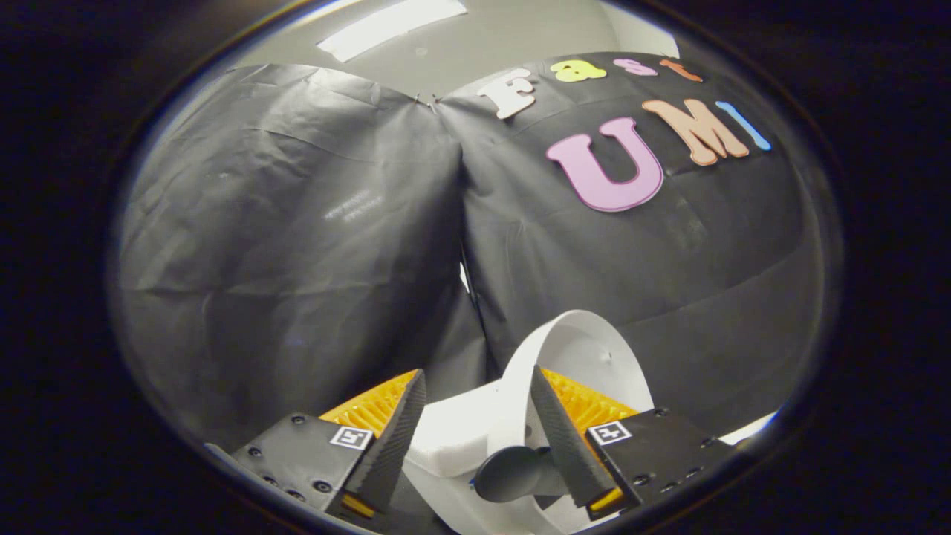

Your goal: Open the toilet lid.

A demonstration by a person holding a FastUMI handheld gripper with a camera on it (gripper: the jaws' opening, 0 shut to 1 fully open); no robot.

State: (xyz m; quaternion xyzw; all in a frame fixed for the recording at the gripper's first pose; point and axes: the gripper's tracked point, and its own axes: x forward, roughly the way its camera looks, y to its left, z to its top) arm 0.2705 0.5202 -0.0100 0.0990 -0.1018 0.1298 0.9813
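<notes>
The white toilet lid [594,345] stands raised, close to upright, just ahead of my right finger, and its curved rim arcs up in front of the black cloth wall. My gripper [477,374] is open with its fingers wide apart. The lid's near edge [509,401] runs down between the fingers, close against the inner face of the right finger [561,438]; I cannot tell whether they touch. A white blocky part of the toilet [453,438] lies between the fingers, nearer the left one. More of the white toilet body [446,505] shows below them.
A dark rounded shape [513,472] sits low between the fingers, beside the right one; what it is I cannot tell. The black cloth wall [297,238] closes off the space straight ahead, with a corner seam behind the lid. A pale ceiling with a light panel [394,26] is above.
</notes>
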